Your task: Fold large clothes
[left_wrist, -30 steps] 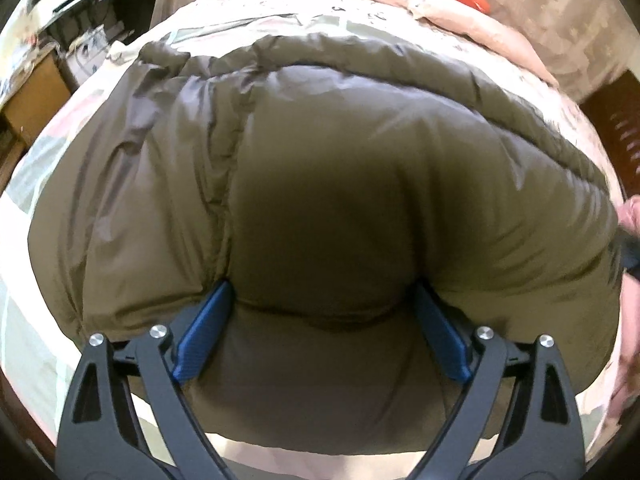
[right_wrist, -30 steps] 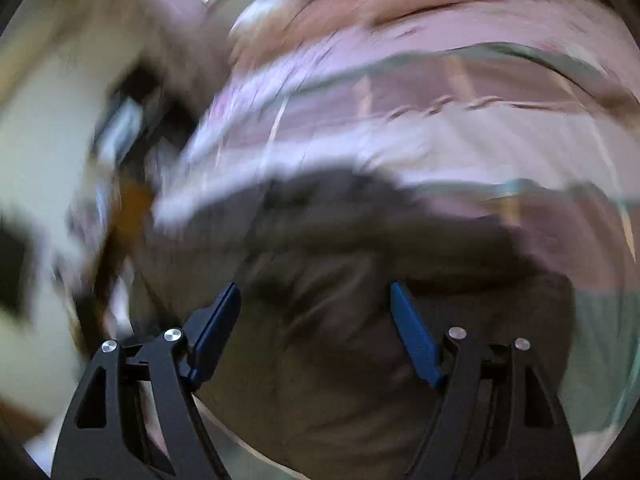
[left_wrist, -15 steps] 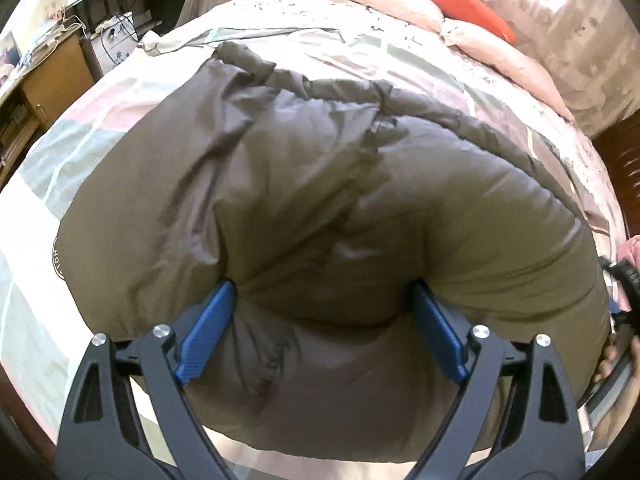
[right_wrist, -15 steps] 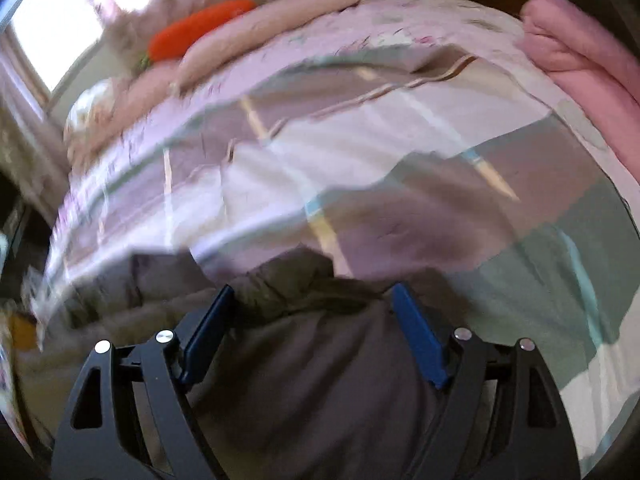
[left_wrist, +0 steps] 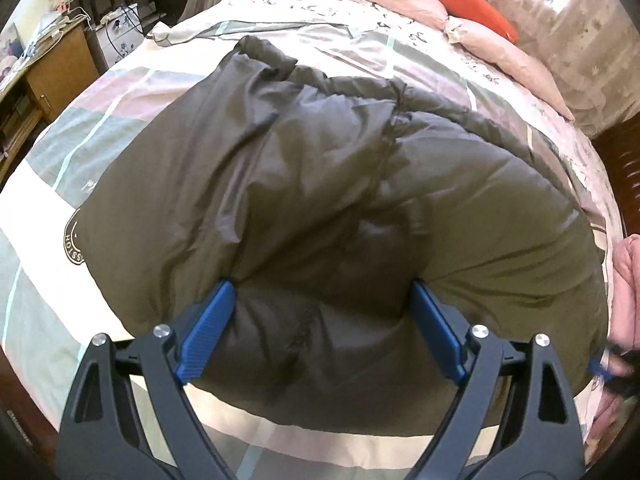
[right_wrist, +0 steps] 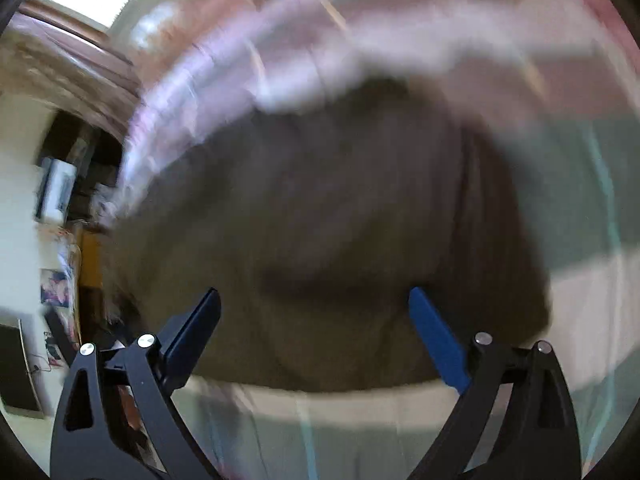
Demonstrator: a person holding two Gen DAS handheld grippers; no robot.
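A puffy olive-brown jacket (left_wrist: pixel 340 200) lies folded in a thick bundle on the checked bedspread (left_wrist: pixel 52 264). My left gripper (left_wrist: pixel 323 282) points down at its near edge with the jaws wide apart. Its blue fingertips (left_wrist: pixel 224 296) are sunk into the padding, and a bulge of jacket sits between them without being pinched. The right wrist view is blurred. There my right gripper (right_wrist: pixel 314 292) hovers over the jacket (right_wrist: pixel 340 208), its jaws opening, and nothing is clamped between the pads. At the right edge of the left wrist view, a hand (left_wrist: pixel 624 364) shows beside the jacket.
An orange carrot-shaped cushion (left_wrist: pixel 472 0) and pink pillows (left_wrist: pixel 508 56) lie at the head of the bed. A wooden desk (left_wrist: pixel 52 68) stands off the bed's left side, and a dark wooden frame (left_wrist: pixel 624 160) runs along the right. Bare bedspread shows in front of the jacket.
In the left wrist view the jacket has sunk flatter and more of the bed shows around it. The right gripper swung and rolled from the bed's corner back over the jacket, and its jaws widened.
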